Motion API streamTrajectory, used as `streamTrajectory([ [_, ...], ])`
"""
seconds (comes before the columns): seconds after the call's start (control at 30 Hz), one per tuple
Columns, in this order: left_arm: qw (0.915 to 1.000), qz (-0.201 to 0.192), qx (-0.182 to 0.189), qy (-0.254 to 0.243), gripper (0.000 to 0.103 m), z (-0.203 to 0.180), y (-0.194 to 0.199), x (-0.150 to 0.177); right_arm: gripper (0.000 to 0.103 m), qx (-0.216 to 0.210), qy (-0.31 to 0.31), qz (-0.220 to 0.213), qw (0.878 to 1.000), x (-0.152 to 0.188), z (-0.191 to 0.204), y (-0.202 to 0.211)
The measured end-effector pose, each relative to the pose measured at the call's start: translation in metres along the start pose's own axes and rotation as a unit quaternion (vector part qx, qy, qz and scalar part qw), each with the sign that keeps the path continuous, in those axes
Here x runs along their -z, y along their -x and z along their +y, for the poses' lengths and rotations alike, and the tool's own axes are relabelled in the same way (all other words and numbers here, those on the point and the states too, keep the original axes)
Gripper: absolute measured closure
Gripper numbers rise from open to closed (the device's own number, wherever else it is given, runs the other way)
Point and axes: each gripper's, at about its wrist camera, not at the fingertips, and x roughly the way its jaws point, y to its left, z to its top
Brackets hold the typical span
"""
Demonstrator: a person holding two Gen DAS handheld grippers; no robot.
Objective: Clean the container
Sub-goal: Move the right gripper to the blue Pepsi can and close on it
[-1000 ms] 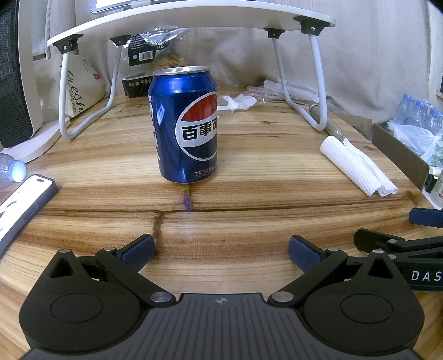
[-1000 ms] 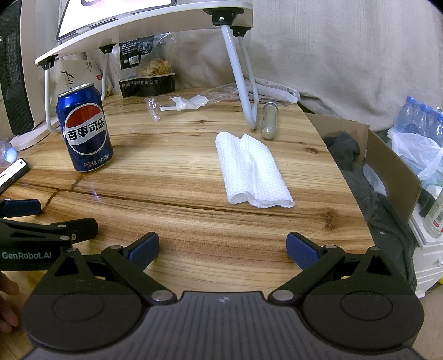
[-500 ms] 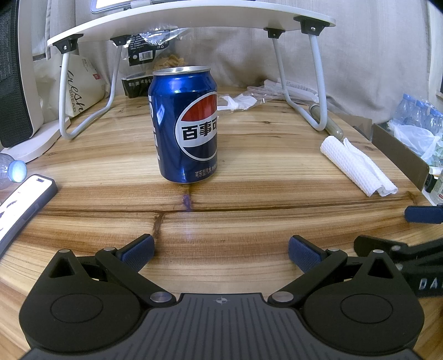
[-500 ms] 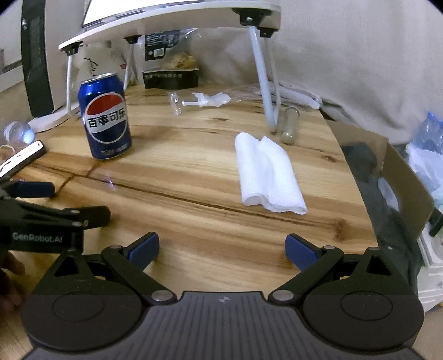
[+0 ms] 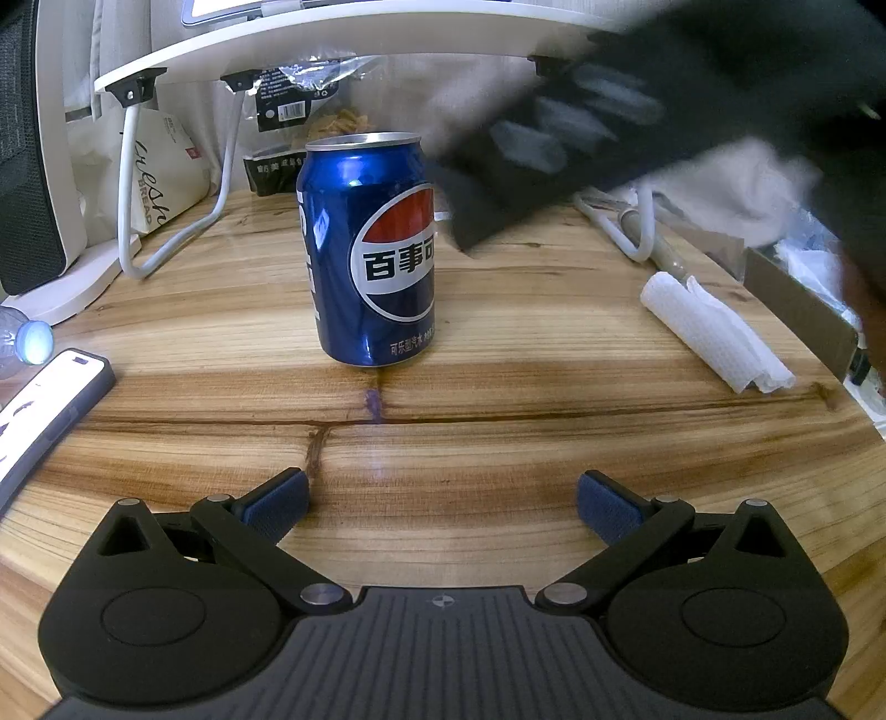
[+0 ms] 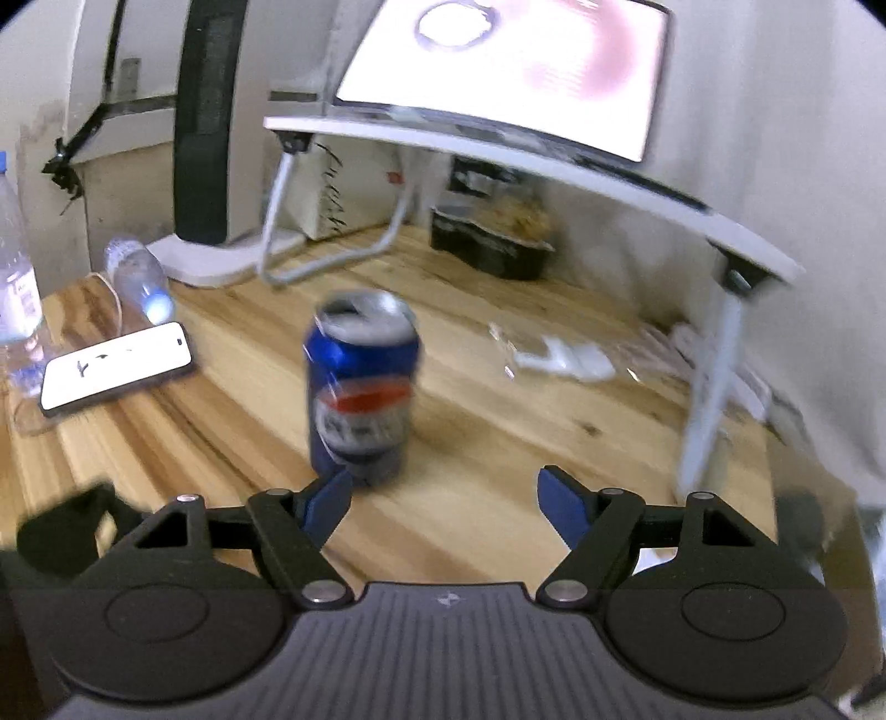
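The left tool (image 5: 442, 501) sits low over the wooden counter (image 5: 498, 343) with its two blue-padded fingers (image 5: 275, 503) spread wide and nothing between them. Straight ahead of it, well apart, the blue cola can (image 5: 368, 249) stands upright on the counter, its top already opened, right behind a dark crack in the wood. Off to the right lies a rolled white paper towel (image 5: 714, 335), and at the left edge a phone (image 5: 47, 410) lies flat beside the capped end of a water bottle (image 5: 33, 342). A white folding laptop stand (image 5: 354, 39) straddles the back of the counter, with a snack bag (image 5: 310, 105) and a bread bag (image 5: 158, 171) under it.

The right tool (image 6: 444, 501) hangs higher, tilted down toward the can (image 6: 360, 387); in the left wrist view it shows only as a dark blur (image 5: 637, 127) across the upper right, above and just past the can. Its fingers are also wide apart and gripping nothing. From its own camera the can is smeared but clearly upright, its base just beyond the left blue pad (image 6: 326, 507); whether pad and can touch, I can't tell. Beyond it lie the phone (image 6: 116, 368), two water bottles, one lying down (image 6: 138, 279) and one upright (image 6: 16, 299), and a crumpled clear wrapper (image 6: 559, 357) near the stand's leg (image 6: 711, 387).
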Motion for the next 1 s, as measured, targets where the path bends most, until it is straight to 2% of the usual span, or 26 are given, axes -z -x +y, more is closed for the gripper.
streamTrajectory([
  [0.17, 1.0000, 0.000, 0.000, 0.000, 0.000, 0.000, 0.000, 0.000, 0.026, -0.021, 0.016, 0.017, 1.000, -0.020, 0.011, -0.031],
  [0.4, 1.0000, 0.000, 0.000, 0.000, 0.000, 0.000, 0.000, 0.000, 0.026, -0.024, 0.020, 0.024, 0.999, -0.025, 0.018, -0.058],
  [0.5, 1.0000, 0.000, 0.000, 0.000, 0.000, 0.000, 0.000, 0.000, 0.029, -0.029, 0.022, 0.026, 0.999, -0.025, 0.017, -0.065],
  [0.53, 1.0000, 0.000, 0.000, 0.000, 0.000, 0.000, 0.000, 0.000, 0.034, -0.030, 0.022, 0.025, 0.999, -0.025, 0.016, -0.066],
  [0.57, 1.0000, 0.000, 0.000, 0.000, 0.000, 0.000, 0.000, 0.000, 0.044, -0.031, 0.022, 0.025, 0.999, -0.025, 0.016, -0.068],
  [0.6, 1.0000, 0.000, 0.000, 0.000, 0.000, 0.000, 0.000, 0.000, 0.046, -0.034, 0.019, 0.027, 0.999, -0.025, 0.015, -0.070],
  [1.0, 1.0000, 0.000, 0.000, 0.000, 0.000, 0.000, 0.000, 0.000, 0.059, -0.044, -0.003, 0.025, 0.999, -0.026, 0.007, -0.070],
])
